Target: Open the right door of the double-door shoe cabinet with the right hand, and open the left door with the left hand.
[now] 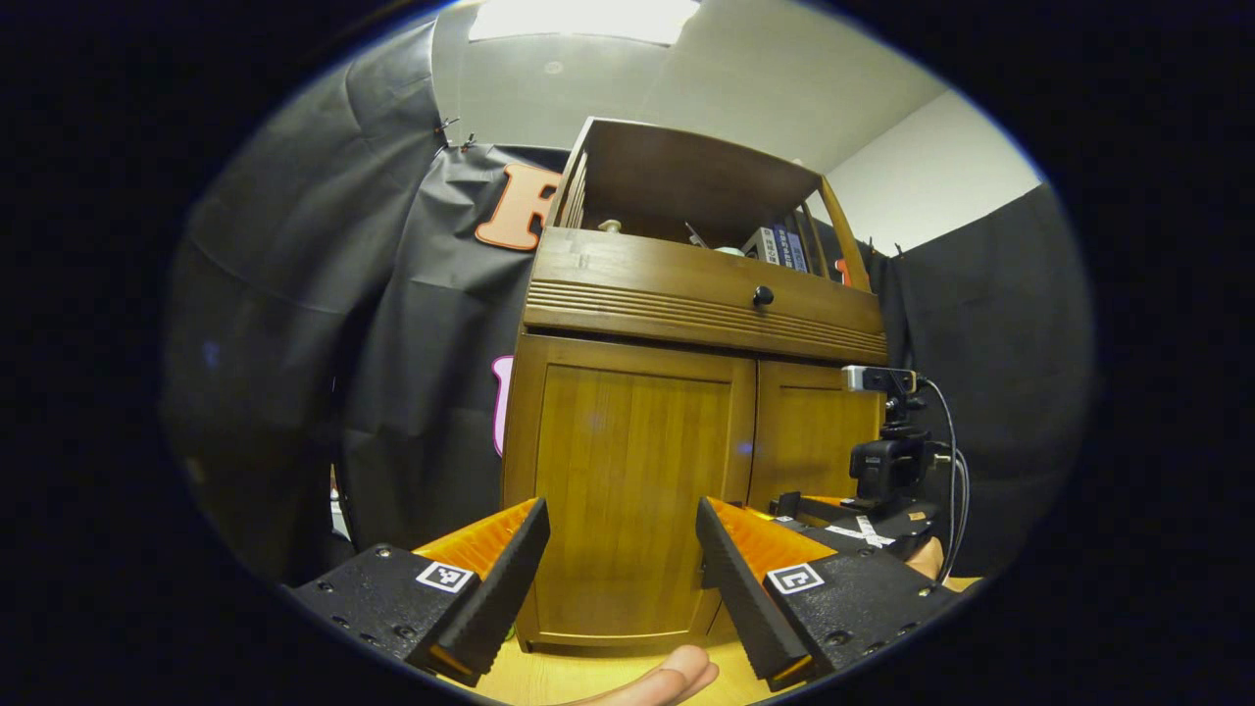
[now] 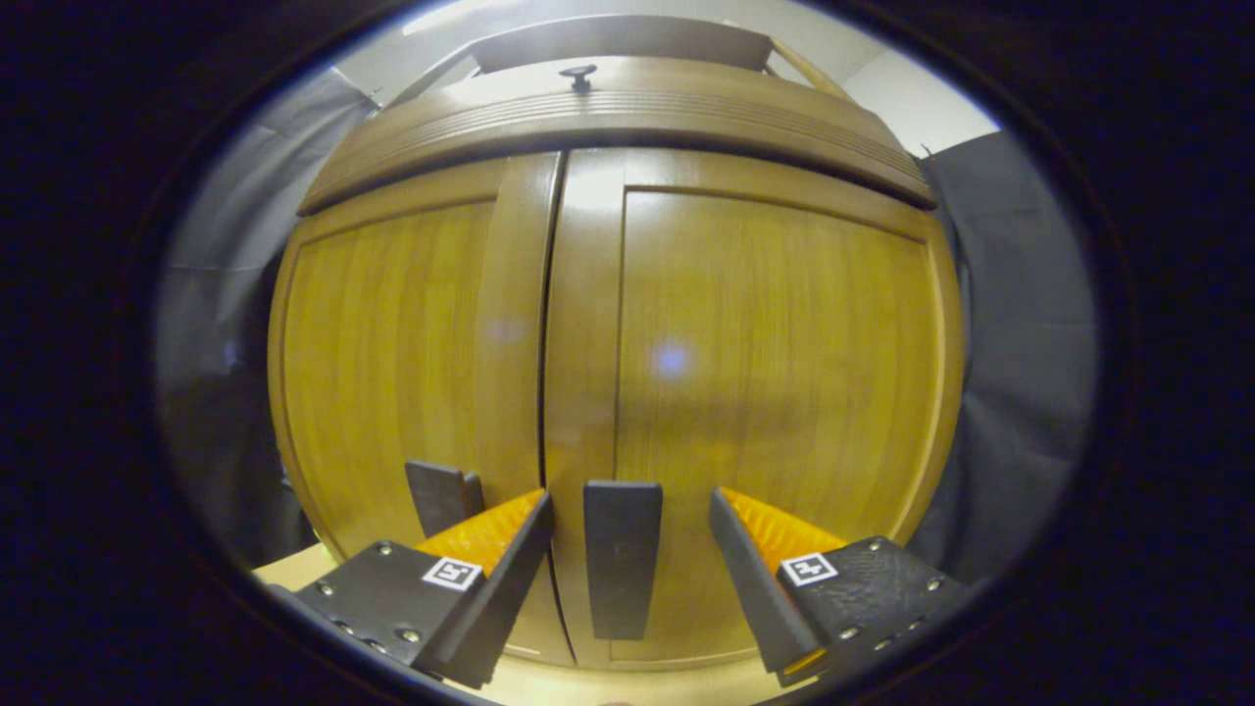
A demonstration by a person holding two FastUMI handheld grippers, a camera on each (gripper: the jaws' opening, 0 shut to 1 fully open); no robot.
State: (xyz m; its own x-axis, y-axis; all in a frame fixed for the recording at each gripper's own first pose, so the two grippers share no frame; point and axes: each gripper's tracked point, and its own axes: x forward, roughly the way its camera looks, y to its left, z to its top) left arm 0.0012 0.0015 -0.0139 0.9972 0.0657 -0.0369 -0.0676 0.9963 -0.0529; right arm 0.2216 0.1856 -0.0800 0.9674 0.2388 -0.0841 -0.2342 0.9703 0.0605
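Close before the right gripper (image 2: 627,534), jaws spread and empty, stands the closed right door (image 2: 775,392) with its dark handle (image 2: 623,569) between the fingers: advance squarely, pinch, pull outward; left gripper (image 1: 623,559) also spread, facing left door (image 1: 627,480).

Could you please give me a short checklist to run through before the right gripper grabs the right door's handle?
1. Both doors shut: ok; right door and left door meet at the seam.
2. Right gripper open: ok.
3. Right handle between its fingers: ok, roughly centred.
4. Fingers touching that handle: cannot tell.
5. Left gripper open and facing the left door: ok.
6. Left handle within the left gripper's reach: cannot tell.
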